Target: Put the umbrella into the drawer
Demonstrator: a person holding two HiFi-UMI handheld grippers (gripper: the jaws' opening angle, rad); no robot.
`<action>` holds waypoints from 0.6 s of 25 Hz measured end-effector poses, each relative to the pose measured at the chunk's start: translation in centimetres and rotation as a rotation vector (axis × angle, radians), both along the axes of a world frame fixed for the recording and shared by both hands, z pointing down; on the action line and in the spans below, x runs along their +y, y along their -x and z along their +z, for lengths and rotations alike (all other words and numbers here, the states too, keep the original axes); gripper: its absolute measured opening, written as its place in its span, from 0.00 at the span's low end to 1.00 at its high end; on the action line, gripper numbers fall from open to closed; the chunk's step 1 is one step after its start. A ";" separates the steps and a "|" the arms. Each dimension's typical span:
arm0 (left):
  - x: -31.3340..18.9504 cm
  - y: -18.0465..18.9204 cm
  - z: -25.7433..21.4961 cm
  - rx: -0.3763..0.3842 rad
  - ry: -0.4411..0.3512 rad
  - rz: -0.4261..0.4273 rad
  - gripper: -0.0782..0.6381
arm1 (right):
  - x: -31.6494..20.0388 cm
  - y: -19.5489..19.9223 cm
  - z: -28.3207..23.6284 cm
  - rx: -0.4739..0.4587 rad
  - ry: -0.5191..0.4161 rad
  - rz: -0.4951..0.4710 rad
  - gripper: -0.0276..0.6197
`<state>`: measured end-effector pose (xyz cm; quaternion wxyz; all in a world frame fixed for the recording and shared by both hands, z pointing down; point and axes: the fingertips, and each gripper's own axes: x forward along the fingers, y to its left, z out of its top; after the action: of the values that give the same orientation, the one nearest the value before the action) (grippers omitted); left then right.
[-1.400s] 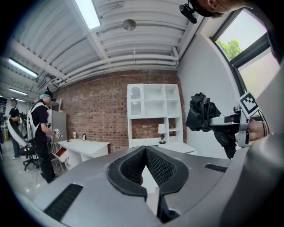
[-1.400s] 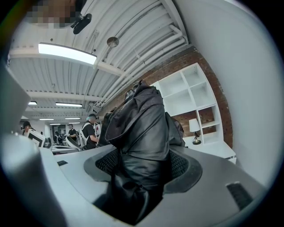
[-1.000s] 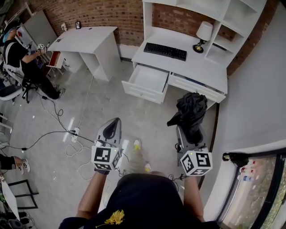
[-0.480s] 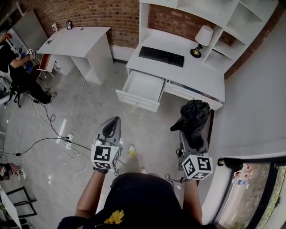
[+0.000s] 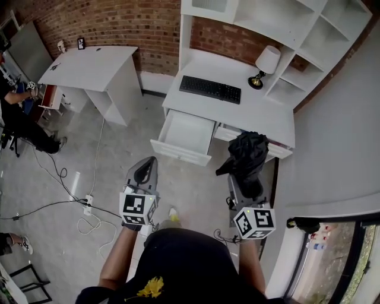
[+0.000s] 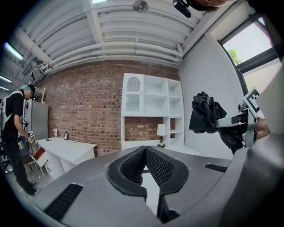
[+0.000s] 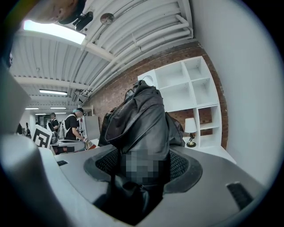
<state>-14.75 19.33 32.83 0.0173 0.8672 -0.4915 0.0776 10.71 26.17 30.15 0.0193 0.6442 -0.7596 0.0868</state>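
A folded black umbrella point(image 5: 248, 155) stands up out of my right gripper point(image 5: 242, 177), which is shut on its lower end; in the right gripper view the umbrella point(image 7: 140, 119) fills the space between the pads of the gripper point(image 7: 140, 162). It hangs above the floor, just in front of the white desk point(image 5: 237, 113). The desk's left drawer point(image 5: 187, 129) is pulled out and looks empty, forward and left of the umbrella. My left gripper point(image 5: 152, 161) is shut on nothing, held over the floor below the drawer's front; its tips point(image 6: 145, 148) meet.
A black keyboard point(image 5: 210, 89) and a small lamp point(image 5: 264, 62) sit on the desk under white shelves point(image 5: 279, 18). A second white table point(image 5: 89, 65) stands at the left, with a seated person point(image 5: 15, 113) beyond. Cables and a power strip point(image 5: 88, 205) lie on the floor. A wall point(image 5: 338, 142) runs along the right.
Both grippers have come closer to the desk and the open drawer. The umbrella stays gripped in the right gripper, and the left gripper stays shut.
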 end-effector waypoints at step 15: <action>-7.7 3.1 2.7 0.056 0.062 0.057 0.13 | -5.5 4.4 1.9 0.023 0.098 0.044 0.46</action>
<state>-17.84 11.66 35.58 0.0555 0.8817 -0.4635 0.0689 6.35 20.68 32.05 0.0573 0.6600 -0.7399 0.1169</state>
